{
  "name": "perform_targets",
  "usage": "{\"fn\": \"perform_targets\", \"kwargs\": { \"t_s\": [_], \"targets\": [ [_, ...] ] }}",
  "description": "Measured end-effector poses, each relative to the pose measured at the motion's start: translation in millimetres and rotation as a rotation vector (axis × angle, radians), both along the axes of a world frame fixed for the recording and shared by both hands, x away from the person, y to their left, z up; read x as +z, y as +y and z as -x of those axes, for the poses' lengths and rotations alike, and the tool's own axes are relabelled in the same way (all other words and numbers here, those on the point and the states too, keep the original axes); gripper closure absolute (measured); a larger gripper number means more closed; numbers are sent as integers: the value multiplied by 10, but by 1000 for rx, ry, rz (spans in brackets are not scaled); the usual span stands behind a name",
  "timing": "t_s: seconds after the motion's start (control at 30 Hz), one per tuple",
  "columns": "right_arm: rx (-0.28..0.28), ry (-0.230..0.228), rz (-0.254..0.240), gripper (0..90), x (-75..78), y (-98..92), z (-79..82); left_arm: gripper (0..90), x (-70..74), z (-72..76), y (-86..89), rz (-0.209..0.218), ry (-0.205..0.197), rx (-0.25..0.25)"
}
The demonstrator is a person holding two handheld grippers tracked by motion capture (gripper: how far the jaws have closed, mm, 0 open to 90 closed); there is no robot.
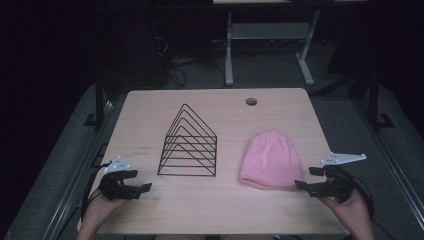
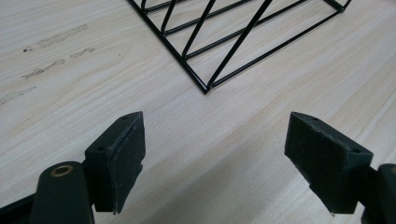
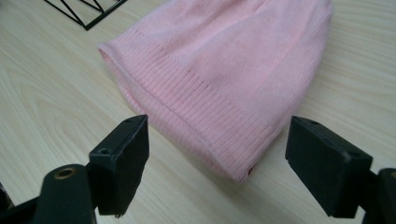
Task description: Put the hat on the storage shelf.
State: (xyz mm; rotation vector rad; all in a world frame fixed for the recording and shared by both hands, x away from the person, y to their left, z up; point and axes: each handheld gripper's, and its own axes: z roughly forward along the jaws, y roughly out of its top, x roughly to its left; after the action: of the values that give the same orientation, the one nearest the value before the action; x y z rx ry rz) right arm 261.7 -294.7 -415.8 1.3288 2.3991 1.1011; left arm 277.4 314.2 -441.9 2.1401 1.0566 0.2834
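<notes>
A pink knit beanie (image 1: 271, 159) lies flat on the wooden table (image 1: 210, 210), right of centre, its ribbed brim toward the near edge. A black wire rack (image 1: 188, 142) of nested triangles stands left of it. My left gripper (image 1: 138, 181) hovers open at the table's near left, short of the rack's near corner (image 2: 205, 88). My right gripper (image 1: 306, 178) is open beside the hat's near right corner; in the right gripper view the brim (image 3: 205, 116) lies just beyond the spread jaws, nothing between them.
A round cable hole (image 1: 251, 101) sits near the table's far edge. Faint scuff marks (image 2: 56, 46) mark the wood left of the rack. Beyond the table stands a white desk frame (image 1: 270, 45) on a dark floor.
</notes>
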Motion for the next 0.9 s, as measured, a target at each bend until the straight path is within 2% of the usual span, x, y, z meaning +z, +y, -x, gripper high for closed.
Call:
{"fn": "perform_targets", "kwargs": {
  "t_s": [0.23, 0.3, 0.33, 0.43, 0.57, 0.7, 0.73, 0.9],
  "targets": [
    [25, -5, -3, 190, 104, 25, -143, 203, 4, -7, 45, 7, -4, 11],
    [31, 10, 0, 190, 133, 37, -209, 203, 1, -4, 47, 21, -6, 22],
    [33, 13, 0, 190, 142, 43, -228, 203, 7, -10, 62, 8, -11, 11],
    [52, 16, 13, 191, 164, 68, -310, 203, 7, -10, 60, 24, -7, 26],
    [58, 43, 28, 191, 207, 88, -437, 203, 1, -9, 63, 18, -4, 24],
    [73, 57, 13, 196, 249, 93, -559, 203, 2, -1, 52, 18, -2, 22],
    [86, 63, 19, 195, 271, 99, -631, 203, 5, 1, 51, 17, -3, 21],
    [97, 75, 24, 195, 327, 120, -722, 203, 26, 8, 47, 26, -10, 18]
  ]
}}
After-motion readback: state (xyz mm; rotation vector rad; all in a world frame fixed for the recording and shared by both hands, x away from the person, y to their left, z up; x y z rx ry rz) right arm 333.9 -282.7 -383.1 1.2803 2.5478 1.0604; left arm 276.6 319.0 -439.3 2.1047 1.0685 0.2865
